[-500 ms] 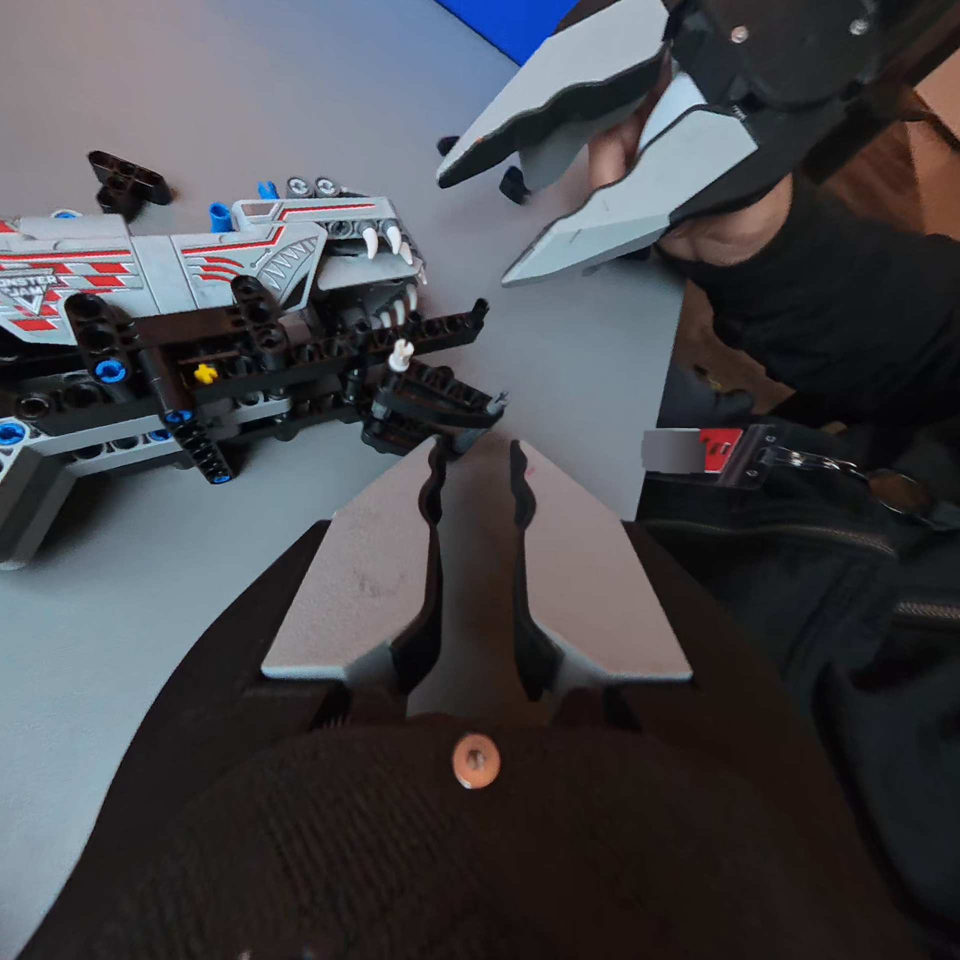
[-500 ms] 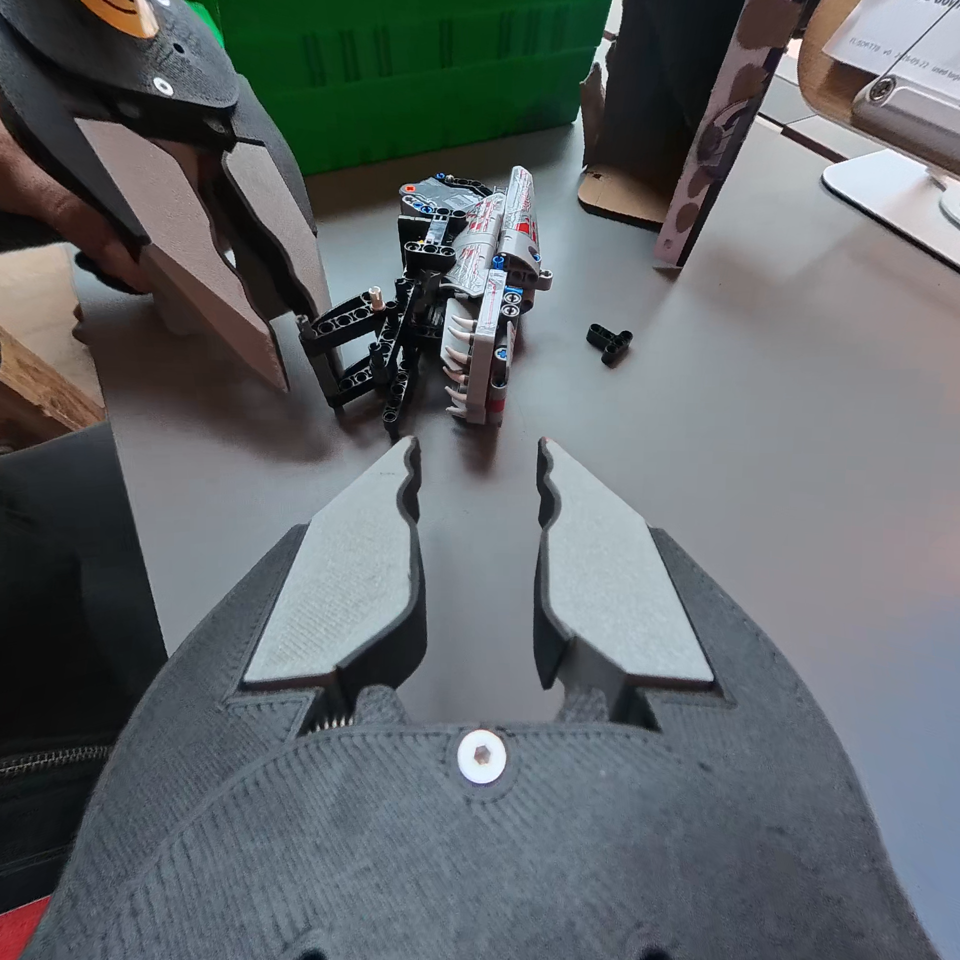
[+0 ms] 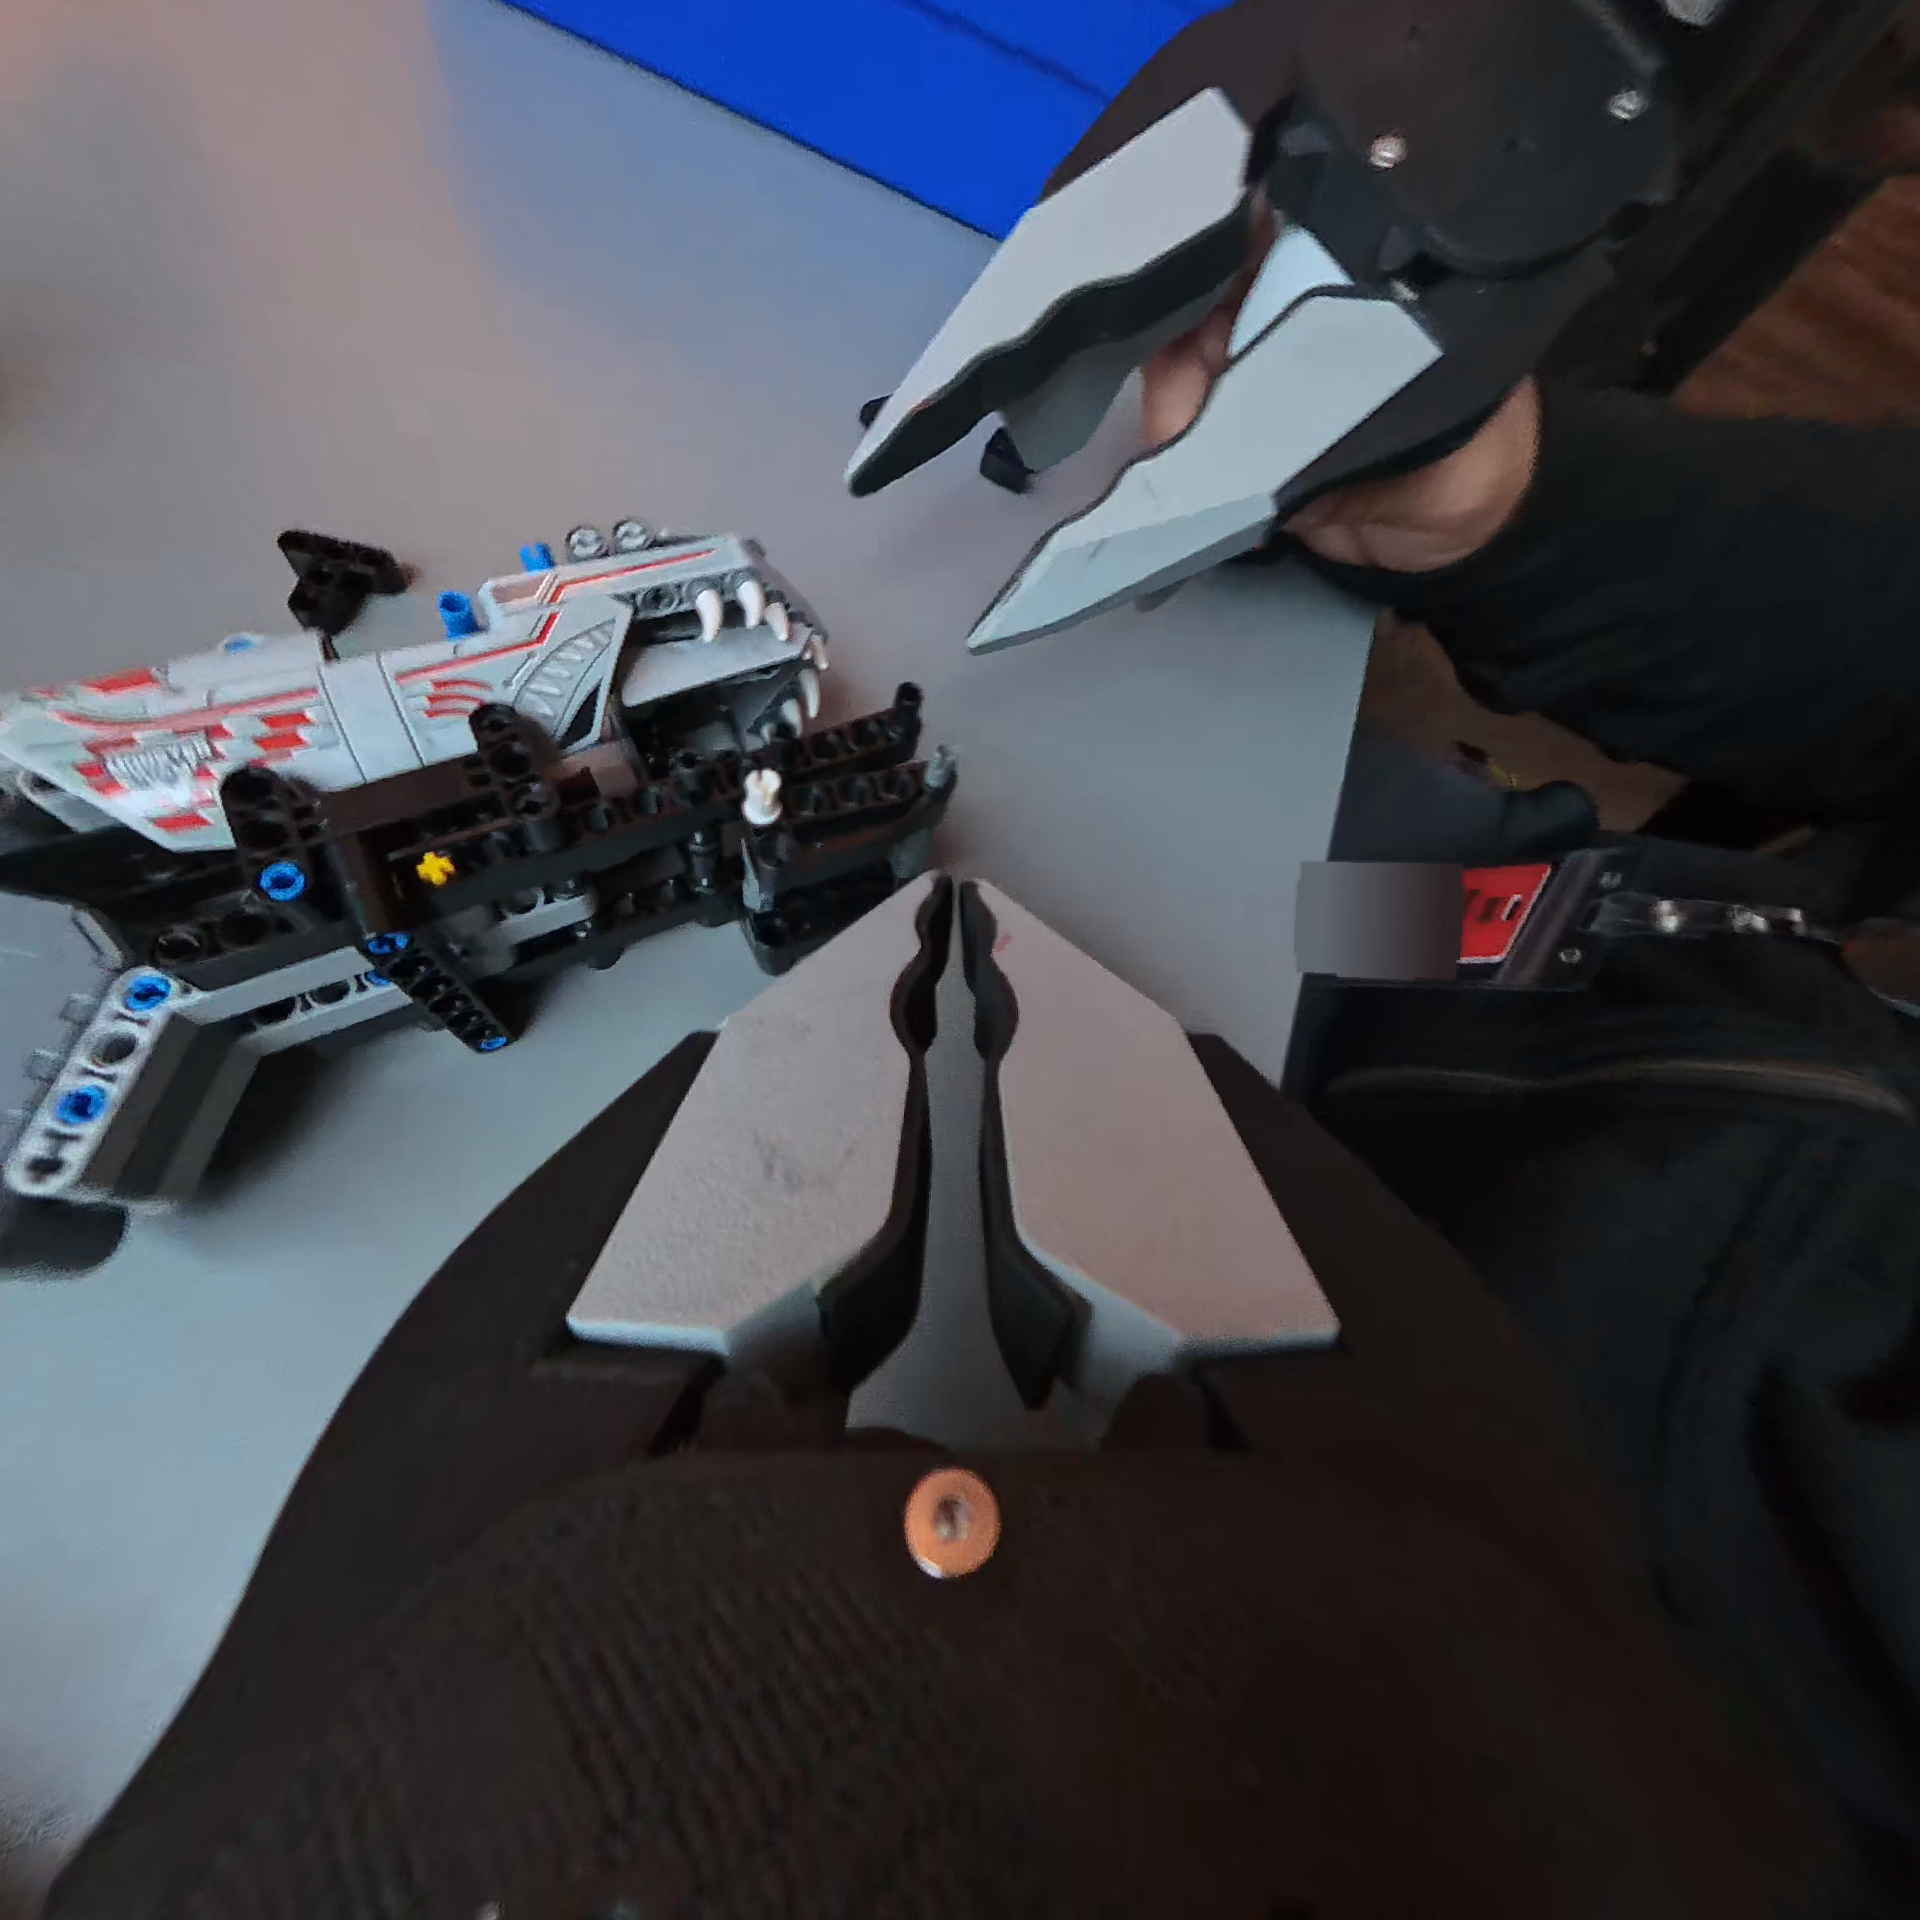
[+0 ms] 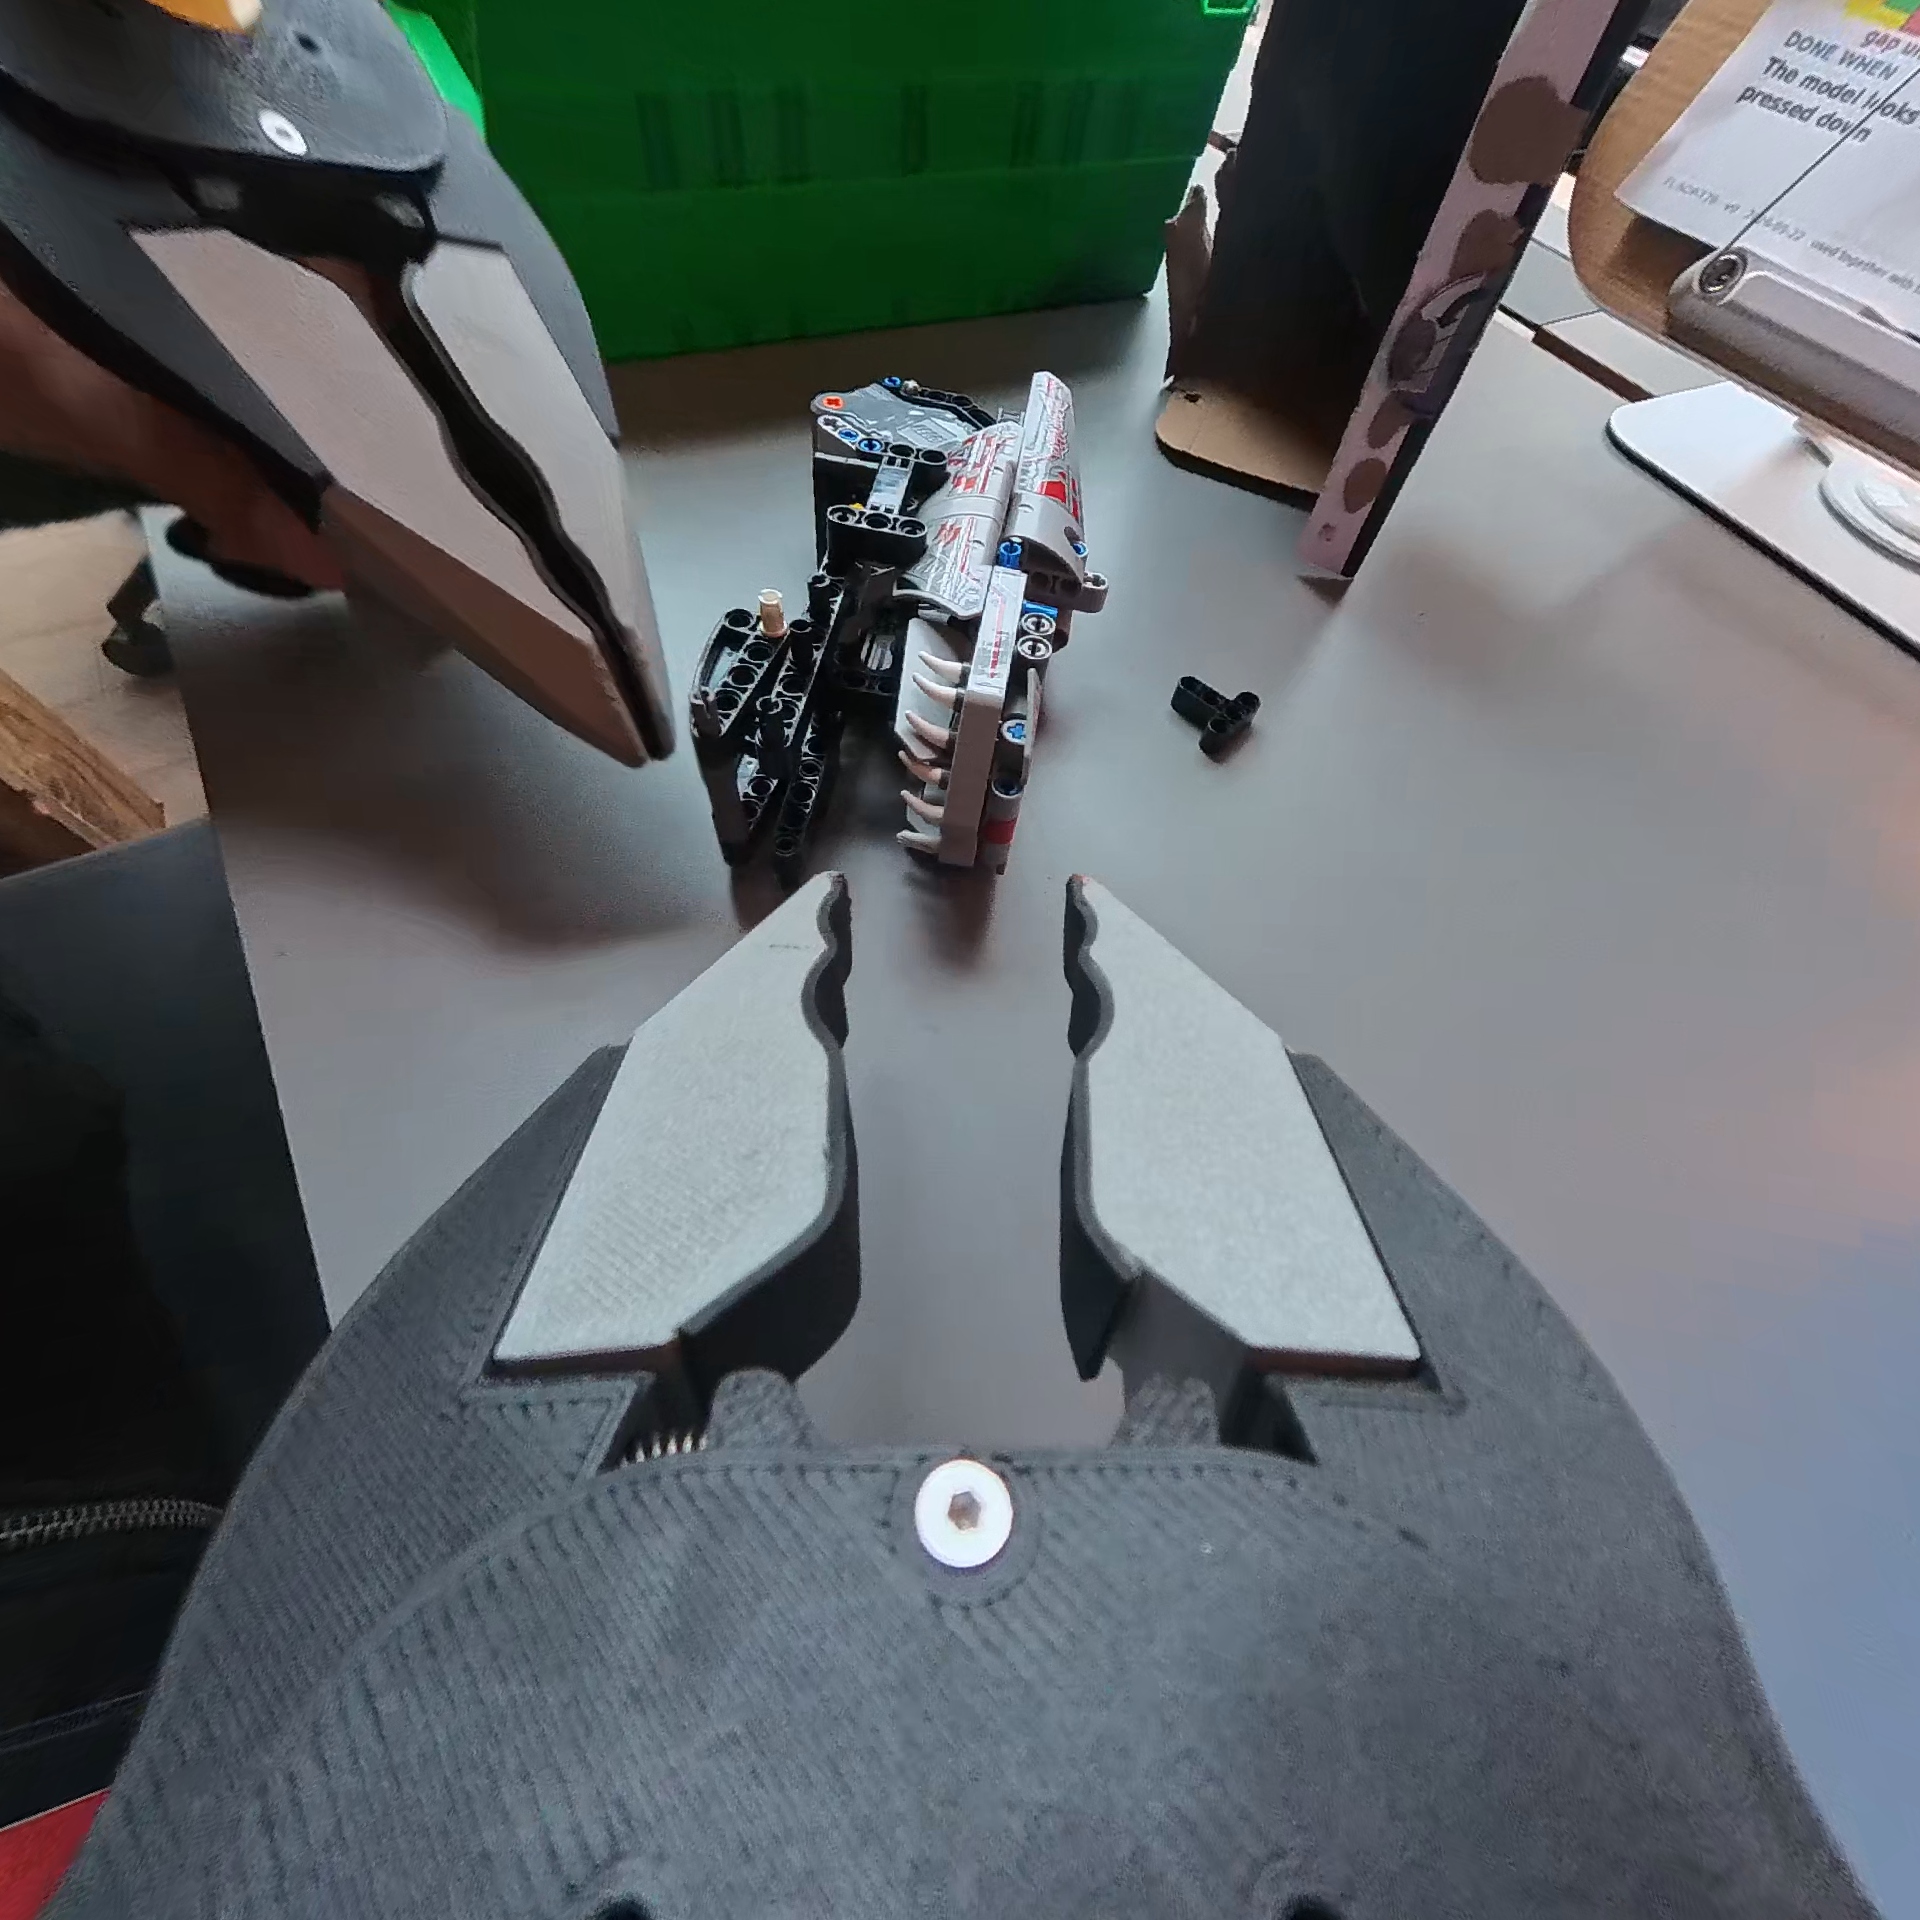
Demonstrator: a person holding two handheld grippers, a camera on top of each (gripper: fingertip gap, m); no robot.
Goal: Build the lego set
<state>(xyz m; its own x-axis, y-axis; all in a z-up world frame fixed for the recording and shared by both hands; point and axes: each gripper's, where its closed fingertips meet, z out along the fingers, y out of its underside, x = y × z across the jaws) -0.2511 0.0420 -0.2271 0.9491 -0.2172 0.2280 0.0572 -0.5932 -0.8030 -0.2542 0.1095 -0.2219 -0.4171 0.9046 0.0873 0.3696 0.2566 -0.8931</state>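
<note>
One lego model (image 4: 935, 623), grey panels with red-striped stickers over a black beam frame, white teeth along its near end, lies on its side on the grey table (image 4: 1455, 935). Stickers carry print, not transcribed. It sits straight ahead of the right gripper (image 4: 956, 894), just beyond the fingertips, apart from them. Right gripper jaws stand spread, nothing between; gap wider than 0.5 s ago. Left gripper (image 3: 951, 888) points at the model's black front beams from the side, tips very near, contact not confirmed. Its jaws are nearly pressed together, a thin slit left, holding nothing; they were clearly parted 0.5 s ago. Model position unchanged. A loose black T-shaped piece (image 4: 1214, 712) lies right of the model. Beyond: green crate (image 4: 831, 177), cardboard box (image 4: 1299, 312), printed sheet (image 4: 1787, 114) on a stand.
</note>
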